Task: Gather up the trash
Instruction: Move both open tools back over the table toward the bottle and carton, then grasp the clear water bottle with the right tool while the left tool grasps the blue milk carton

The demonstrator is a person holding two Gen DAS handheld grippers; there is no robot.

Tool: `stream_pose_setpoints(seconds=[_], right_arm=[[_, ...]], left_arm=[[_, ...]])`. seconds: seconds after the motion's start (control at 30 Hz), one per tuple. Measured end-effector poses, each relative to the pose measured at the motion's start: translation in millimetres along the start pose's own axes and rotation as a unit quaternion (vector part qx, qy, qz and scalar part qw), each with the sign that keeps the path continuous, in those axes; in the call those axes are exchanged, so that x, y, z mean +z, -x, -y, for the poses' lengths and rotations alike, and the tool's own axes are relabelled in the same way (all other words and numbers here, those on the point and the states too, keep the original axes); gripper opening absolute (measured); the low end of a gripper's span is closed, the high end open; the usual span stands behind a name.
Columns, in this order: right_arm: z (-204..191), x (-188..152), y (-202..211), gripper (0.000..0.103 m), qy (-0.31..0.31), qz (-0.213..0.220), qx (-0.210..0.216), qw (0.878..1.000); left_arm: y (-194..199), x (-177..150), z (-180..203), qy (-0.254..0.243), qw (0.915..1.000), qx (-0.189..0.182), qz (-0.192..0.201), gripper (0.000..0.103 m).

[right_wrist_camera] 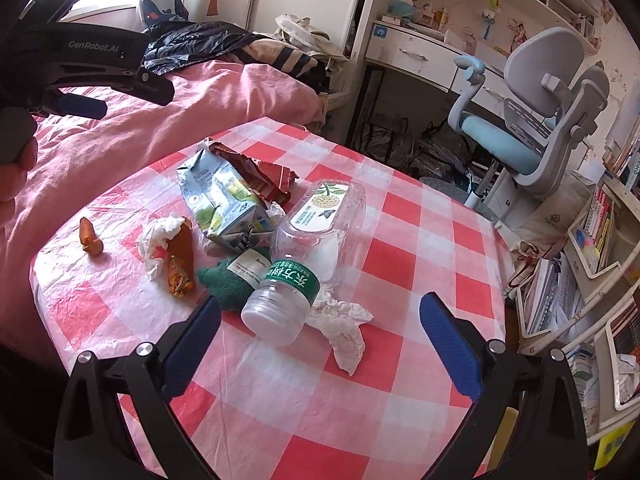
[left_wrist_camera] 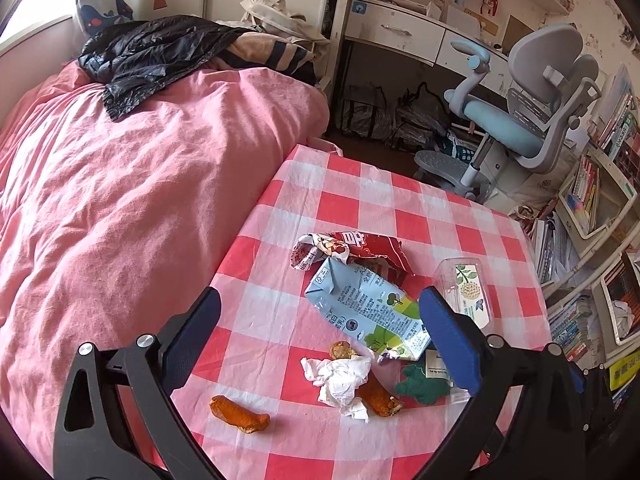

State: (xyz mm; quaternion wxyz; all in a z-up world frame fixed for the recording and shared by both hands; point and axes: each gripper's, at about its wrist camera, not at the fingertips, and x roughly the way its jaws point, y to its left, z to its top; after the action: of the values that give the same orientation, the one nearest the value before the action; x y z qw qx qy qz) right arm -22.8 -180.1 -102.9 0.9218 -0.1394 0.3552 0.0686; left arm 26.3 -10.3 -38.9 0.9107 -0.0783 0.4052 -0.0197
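Checked table [right_wrist_camera: 400,264] w/ trash pile [right_wrist_camera: 224,200].

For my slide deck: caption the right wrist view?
Open right tongs hover over a clear plastic bottle lying among litter on the checkered table.

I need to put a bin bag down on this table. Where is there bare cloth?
Bare: the far checks beyond the red wrapper toward the chair, and the near strip in front of the bottle. Crowded: the middle, around carton, tissue and peels.

Left hand-held gripper [left_wrist_camera: 320,332] and right hand-held gripper [right_wrist_camera: 320,334], both wide apart, empty, aloft.
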Motion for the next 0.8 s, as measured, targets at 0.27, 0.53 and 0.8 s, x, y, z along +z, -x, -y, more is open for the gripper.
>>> stream_pose_setpoints(seconds=[0.27, 0.53, 0.8], right_arm=[[-1, 0, 0, 0.095, 0.002, 0.000, 0.000, 1.000], [-1, 0, 0, 0.095, 0.001, -0.001, 0.000, 1.000], [5, -2, -4, 0.095, -0.010, -0.011, 0.010, 1.000]], left_arm=[[-1, 0, 1, 0.000, 1.0000, 0.000, -0.002, 0.096], [1, 0, 0, -0.003, 1.0000, 0.001, -0.001, 0.096], [0, -1, -22, 0.019, 0.9998, 0.003, -0.009, 0.096]])
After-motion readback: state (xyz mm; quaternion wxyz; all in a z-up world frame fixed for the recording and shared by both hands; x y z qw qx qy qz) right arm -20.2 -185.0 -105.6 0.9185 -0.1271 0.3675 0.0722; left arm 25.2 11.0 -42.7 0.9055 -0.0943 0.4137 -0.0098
